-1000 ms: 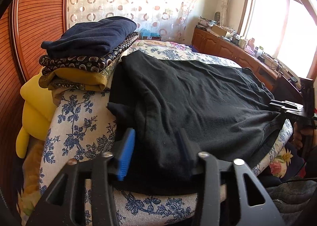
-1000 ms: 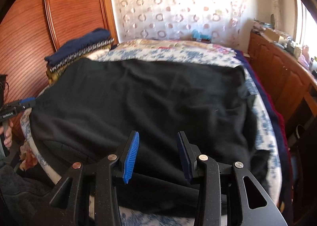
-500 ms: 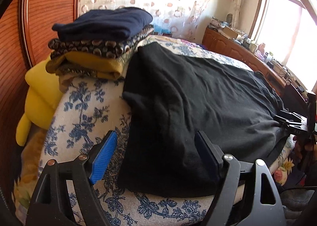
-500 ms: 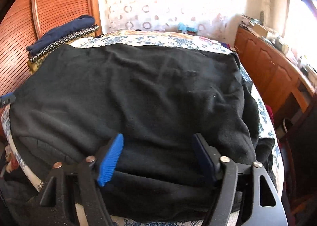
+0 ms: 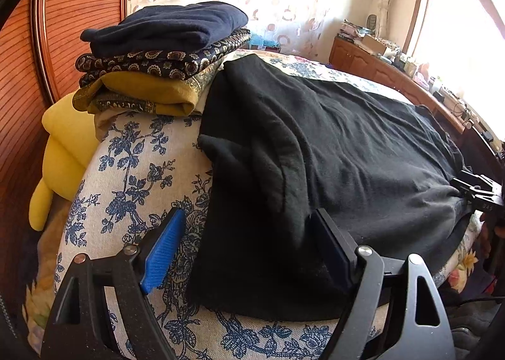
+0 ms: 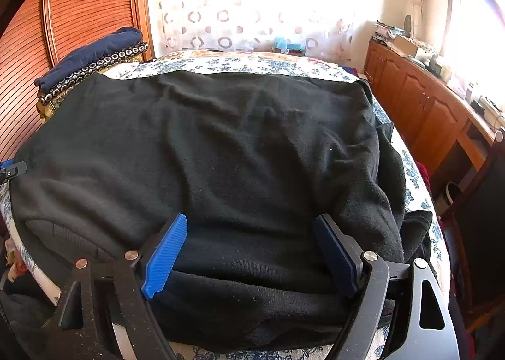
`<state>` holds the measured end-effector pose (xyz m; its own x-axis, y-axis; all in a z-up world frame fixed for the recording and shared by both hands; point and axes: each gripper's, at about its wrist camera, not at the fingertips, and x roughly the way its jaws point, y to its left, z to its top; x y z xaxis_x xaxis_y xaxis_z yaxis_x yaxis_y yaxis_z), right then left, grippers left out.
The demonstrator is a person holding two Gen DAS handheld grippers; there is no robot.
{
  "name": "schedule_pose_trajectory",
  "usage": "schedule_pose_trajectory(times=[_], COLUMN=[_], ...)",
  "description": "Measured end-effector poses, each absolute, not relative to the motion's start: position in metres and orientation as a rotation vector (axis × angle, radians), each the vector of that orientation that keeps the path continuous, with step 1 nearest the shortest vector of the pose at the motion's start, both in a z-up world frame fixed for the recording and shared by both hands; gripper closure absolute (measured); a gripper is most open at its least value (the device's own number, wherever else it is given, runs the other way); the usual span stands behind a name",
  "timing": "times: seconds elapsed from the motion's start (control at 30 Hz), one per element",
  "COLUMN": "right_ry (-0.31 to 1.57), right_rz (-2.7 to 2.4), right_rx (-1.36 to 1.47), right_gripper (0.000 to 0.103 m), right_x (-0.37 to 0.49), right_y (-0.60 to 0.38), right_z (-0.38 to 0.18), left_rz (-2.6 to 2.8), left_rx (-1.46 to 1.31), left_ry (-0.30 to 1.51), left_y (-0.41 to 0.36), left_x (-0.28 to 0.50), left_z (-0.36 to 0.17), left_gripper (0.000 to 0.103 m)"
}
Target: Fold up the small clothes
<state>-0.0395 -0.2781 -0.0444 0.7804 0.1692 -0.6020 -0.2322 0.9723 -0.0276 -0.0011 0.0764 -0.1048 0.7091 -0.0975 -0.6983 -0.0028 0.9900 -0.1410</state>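
Note:
A large black garment (image 5: pixel 347 145) lies spread over the floral bed sheet (image 5: pixel 135 170). My left gripper (image 5: pixel 247 221) hovers over the garment's near left edge, jaws wide open, pads pressing nothing. In the right wrist view the same black garment (image 6: pixel 221 145) fills the bed. My right gripper (image 6: pixel 251 222) sits over its near hem, jaws opening, the cloth below them and not pinched. Each gripper shows at the far side of the other's view: the right gripper (image 5: pixel 476 192) and the left gripper (image 6: pixel 11 169).
A stack of folded clothes (image 5: pixel 164 57), navy on top, stands at the bed's far left corner, with a yellow cushion (image 5: pixel 63 145) beside it. A slatted wooden door (image 5: pixel 72 19) lies left. A wooden cabinet (image 6: pixel 419 114) with clutter runs along the right under the window.
Both grippers have spread their jaws much wider. The left gripper has sunk a little and now sits over the garment's left edge, with more floral sheet showing.

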Motion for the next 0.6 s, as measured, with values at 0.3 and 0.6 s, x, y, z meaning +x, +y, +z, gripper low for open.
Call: schedule_pose_trajectory(times=[0.3, 0.6], right_ry=[0.601, 0.57], right_rz=[0.235, 0.293], right_rx=[-0.106, -0.087], right_gripper=[0.017, 0.018], right_x=[-0.046, -0.052], right_y=[-0.283, -0.292], right_z=[-0.049, -0.048], left_rz=[-0.049, -0.19], left_rx=[-0.17, -0.259], left_ry=[0.776, 0.808], left_y=[0.079, 0.079], left_x=[-0.001, 0.001], left_z=[-0.104, -0.1], left_gripper=[0.021, 0.091])
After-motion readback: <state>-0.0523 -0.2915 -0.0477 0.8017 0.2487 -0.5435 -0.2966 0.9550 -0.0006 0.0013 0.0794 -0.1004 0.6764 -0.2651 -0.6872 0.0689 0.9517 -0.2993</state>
